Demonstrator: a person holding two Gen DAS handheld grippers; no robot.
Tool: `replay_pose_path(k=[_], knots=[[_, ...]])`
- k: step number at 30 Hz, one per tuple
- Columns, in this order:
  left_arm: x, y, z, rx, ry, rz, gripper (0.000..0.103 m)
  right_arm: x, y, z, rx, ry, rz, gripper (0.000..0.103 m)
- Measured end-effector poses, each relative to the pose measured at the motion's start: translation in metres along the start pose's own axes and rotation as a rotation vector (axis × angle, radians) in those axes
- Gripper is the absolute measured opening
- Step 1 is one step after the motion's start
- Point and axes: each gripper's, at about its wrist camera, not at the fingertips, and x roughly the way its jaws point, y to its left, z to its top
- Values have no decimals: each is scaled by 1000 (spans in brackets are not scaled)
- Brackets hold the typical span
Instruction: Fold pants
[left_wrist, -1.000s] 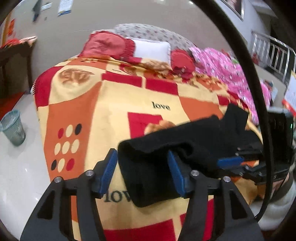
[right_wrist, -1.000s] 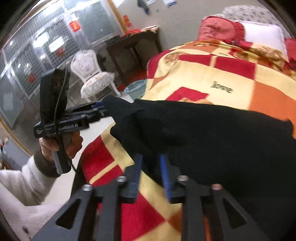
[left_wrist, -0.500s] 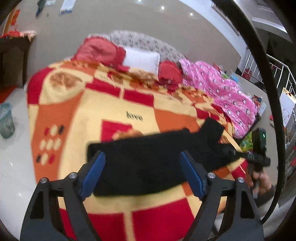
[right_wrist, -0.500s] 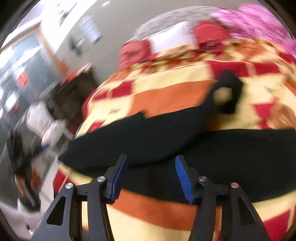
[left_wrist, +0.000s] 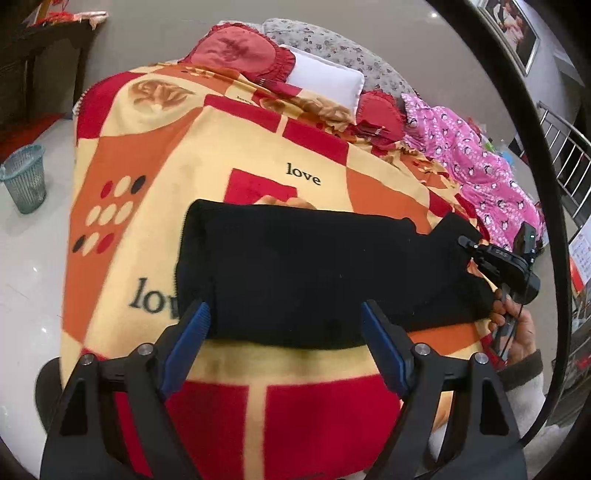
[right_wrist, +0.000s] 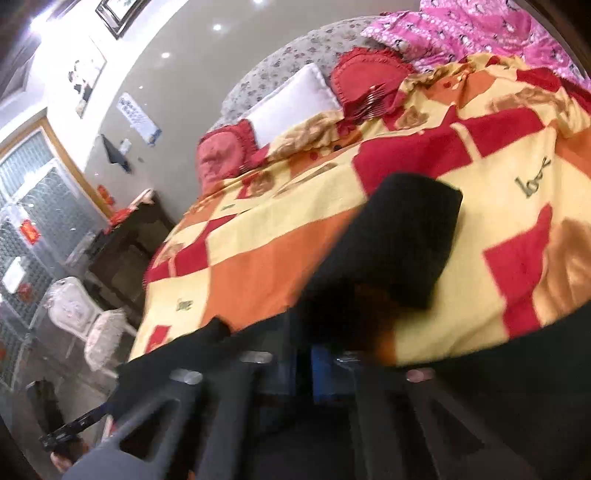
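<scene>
Left wrist view shows the black pants (left_wrist: 306, 273) lying folded in a long band across the middle of the frame, on the red, orange and cream blanket (left_wrist: 229, 155) that covers the bed. The left gripper (left_wrist: 284, 345) hangs over the near edge of the band with its blue-padded fingers spread wide and nothing between them. At the right edge of the frame the right gripper (left_wrist: 467, 245) meets the pants' far end, where a loose flap sticks up.

Right wrist view is blurred; there the right gripper (right_wrist: 303, 369) has its blue pads nearly together with dark cloth bunched in front of them, so it looks to be pinching that end of the pants (right_wrist: 399, 247), though I can't be certain.

To my eye the next fold carries that right end over toward the left. It would go best if the flap were lifted only slightly, kept level with the band's long edges, and the left gripper pinned the other end so the layers don't slide on the fuzzy blanket.
</scene>
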Motion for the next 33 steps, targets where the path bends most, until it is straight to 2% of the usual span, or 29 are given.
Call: replay_pose_path(k=[3,4,6,8,10,13,14,15,16,19,20,22,24,27,30,32,33], knots=[[8,-3,7,20,-11,-21,82,-18,6,1,-14,-34,0,5],[10,-3,10,27,-10,-22,79,-34,12,-2,-30,-56,4,4],[13,-3,20,46,-1,-10,55,-63,18,-7,-53,-82,12,4],[12,-2,26,71,-1,-4,47,-95,28,-20,-84,-98,23,4],[9,0,31,90,-17,0,47,-111,33,-42,-112,-70,-13,5],[15,3,31,92,-7,25,47,-89,24,-69,-135,35,-113,8],[17,4,31,85,0,31,47,-81,18,-73,-119,56,-132,12],[18,4,31,74,9,41,47,-71,8,-77,-88,85,-162,22],[15,2,31,71,10,44,47,-68,0,-78,-46,105,-161,26],[-6,-8,33,108,-43,49,47,-91,-17,-80,52,59,-43,34],[-16,-13,35,125,-70,63,48,-104,-22,-80,66,32,-42,44],[-31,-23,40,154,-125,69,51,-131,-33,-81,85,-16,-48,47],[-37,-35,45,183,-144,38,57,-148,-44,-80,103,-47,-63,54],[-26,-56,45,228,-122,-10,58,-154,-64,-74,137,-81,-115,55],[1,-73,39,248,-56,-34,58,-141,-76,-66,189,-93,-82,54],[16,-81,35,247,-13,-52,58,-122,-66,-58,159,-71,-86,54],[25,-86,32,246,12,-66,58,-110,-53,-54,118,-63,-57,55]])
